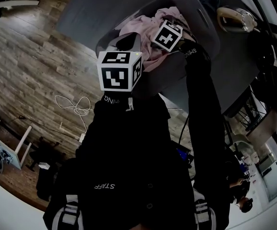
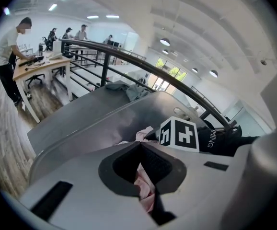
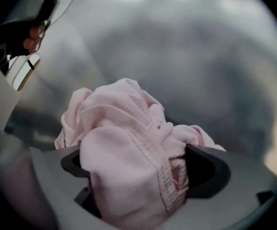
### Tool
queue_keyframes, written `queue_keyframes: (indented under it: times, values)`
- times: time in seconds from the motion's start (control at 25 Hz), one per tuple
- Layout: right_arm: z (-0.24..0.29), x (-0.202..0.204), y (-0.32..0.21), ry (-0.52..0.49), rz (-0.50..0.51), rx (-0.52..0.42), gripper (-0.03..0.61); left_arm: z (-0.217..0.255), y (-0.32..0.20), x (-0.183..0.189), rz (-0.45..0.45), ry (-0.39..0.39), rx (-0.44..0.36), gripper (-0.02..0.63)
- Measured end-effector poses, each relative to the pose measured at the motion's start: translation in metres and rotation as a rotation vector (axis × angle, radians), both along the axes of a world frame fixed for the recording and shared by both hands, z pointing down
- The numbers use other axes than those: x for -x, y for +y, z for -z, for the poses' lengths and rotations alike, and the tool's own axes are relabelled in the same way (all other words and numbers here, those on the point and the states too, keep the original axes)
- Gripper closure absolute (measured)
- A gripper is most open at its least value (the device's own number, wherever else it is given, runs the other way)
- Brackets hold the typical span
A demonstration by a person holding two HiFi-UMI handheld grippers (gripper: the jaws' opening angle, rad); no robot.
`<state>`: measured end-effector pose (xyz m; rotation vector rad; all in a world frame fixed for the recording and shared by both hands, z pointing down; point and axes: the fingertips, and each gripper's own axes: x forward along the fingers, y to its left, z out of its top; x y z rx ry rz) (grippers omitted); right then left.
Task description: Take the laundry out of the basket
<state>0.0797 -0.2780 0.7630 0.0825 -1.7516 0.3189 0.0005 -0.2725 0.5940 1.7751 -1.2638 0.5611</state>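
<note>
Not far along imo. The pink garment (image 3: 124, 128) is bunched in the grey basket (image 1: 203, 20) at 12 o'clock on the desk (image 1: 90, 8). Left tongs (image 2: 142, 150) are pinched closed on a fold of it. Right tongs (image 3: 145, 169) gape wide, with the cloth loose between them. A greyish cloth heap (image 2: 131, 89) beyond the basket might already be out.

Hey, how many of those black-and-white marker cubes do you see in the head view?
2. One marker cube sits lower left, by the basket's near rim; the other is up and right of it, over the pink laundry. No others show.
</note>
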Motion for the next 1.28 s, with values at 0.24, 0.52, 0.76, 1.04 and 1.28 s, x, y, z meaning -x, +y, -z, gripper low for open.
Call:
queue_keyframes:
  times: [0.24,0.52,0.76,1.04,1.28]
  values:
    - [-0.015,0.006,0.000,0.037,0.025,-0.028,0.023,0.007,0.003,0.002,0.007,0.016,-0.017,0.615]
    - [-0.012,0.008,0.006,0.041,0.057,-0.055,0.130,0.017,0.008,0.007,0.023,0.027,-0.039,0.615]
    - [-0.003,0.009,0.010,0.022,0.048,-0.103,0.272,0.031,0.014,0.014,0.037,0.027,-0.071,0.615]
    - [0.036,0.007,0.011,0.000,0.067,-0.167,0.341,0.054,0.027,0.036,0.065,0.018,-0.119,0.615]
    - [0.123,0.018,0.006,-0.079,0.088,-0.302,0.339,0.085,0.039,0.062,0.101,0.005,-0.195,0.615]
